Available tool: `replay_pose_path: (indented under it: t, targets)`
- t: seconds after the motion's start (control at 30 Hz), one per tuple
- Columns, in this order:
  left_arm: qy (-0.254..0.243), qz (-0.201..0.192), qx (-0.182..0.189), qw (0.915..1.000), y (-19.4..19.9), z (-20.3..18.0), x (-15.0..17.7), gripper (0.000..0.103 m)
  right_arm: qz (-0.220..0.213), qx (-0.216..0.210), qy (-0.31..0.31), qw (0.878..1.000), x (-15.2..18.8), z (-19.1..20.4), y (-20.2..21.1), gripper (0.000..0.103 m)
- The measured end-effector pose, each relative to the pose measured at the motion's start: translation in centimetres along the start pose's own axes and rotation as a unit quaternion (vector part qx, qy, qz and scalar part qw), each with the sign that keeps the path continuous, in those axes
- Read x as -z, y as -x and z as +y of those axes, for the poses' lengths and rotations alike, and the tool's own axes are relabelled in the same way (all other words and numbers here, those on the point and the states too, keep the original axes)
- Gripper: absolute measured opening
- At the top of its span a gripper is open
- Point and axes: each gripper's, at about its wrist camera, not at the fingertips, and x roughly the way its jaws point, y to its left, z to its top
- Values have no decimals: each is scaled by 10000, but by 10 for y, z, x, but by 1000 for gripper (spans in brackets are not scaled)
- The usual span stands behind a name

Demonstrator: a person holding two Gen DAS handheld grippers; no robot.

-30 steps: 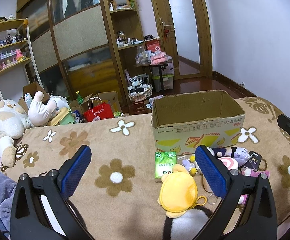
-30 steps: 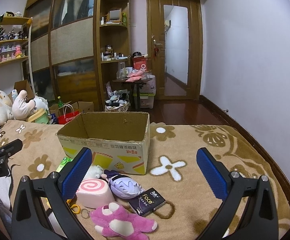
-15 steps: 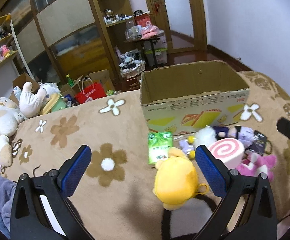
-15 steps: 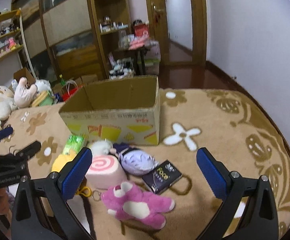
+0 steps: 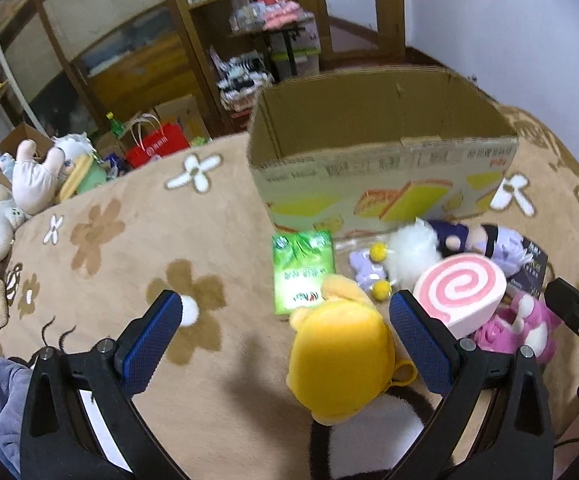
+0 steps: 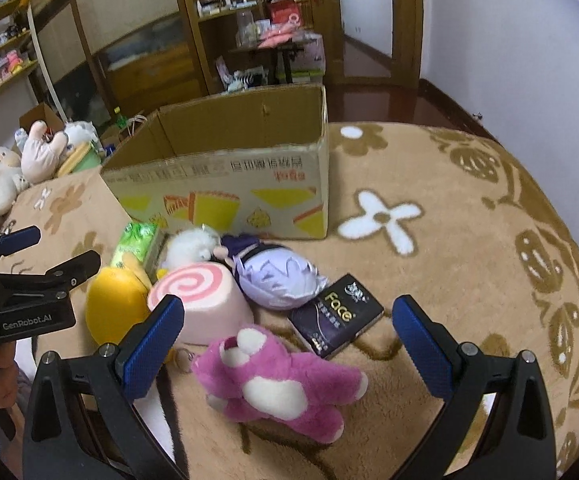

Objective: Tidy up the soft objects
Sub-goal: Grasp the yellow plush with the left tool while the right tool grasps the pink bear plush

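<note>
Both grippers: jaws wide open, holding nothing.
left gripper (image 5: 289, 332): yellow plush (image 5: 339, 364) between jaws, probably the next pick.
right gripper (image 6: 285, 336): pink bear (image 6: 277, 386) between jaws.
box (image 6: 225, 184): open-topped, beyond both, likely the drop spot.

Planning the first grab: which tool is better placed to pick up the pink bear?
Right. The right tool is open with the pink bear lying between its fingers; the left tool is over the yellow plush.

"Face" printed in gold on dark packet (image 6: 337, 322), just in front of cardboard box (image 6: 225, 192). "GenRobot.AI" read on left gripper (image 6: 29, 248) body. Box-side lettering and green packet (image 5: 303, 272) label illegible.
</note>
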Motion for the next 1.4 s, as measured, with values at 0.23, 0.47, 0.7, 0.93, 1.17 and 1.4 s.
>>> replay_pose_path:
  t: [0.23,0.47,0.7,0.93,1.17,1.4]
  targets:
    - [-27,626,192,9979,-26,-5,5,102,503,-86,145,9986,7,6,-24,103]
    - [46,1102,630,9919,-47,-5,11,102,969,-34,344,9947,14,13,-44,103]
    - [84,1378,847,9868,-65,-5,14,102,1310,-115,340,9907,20,14,-57,103]
    - [23,1605,784,9839,-82,-6,18,98,1418,-182,366,9891,21,16,-58,95]
    - [270,1753,1369,9746,-94,7,26,55,1380,-194,421,9893,25,20,-52,86]
    - [129,1549,1293,9793,-80,-1,31,43,1230,-204,743,9894,27,33,-42,55]
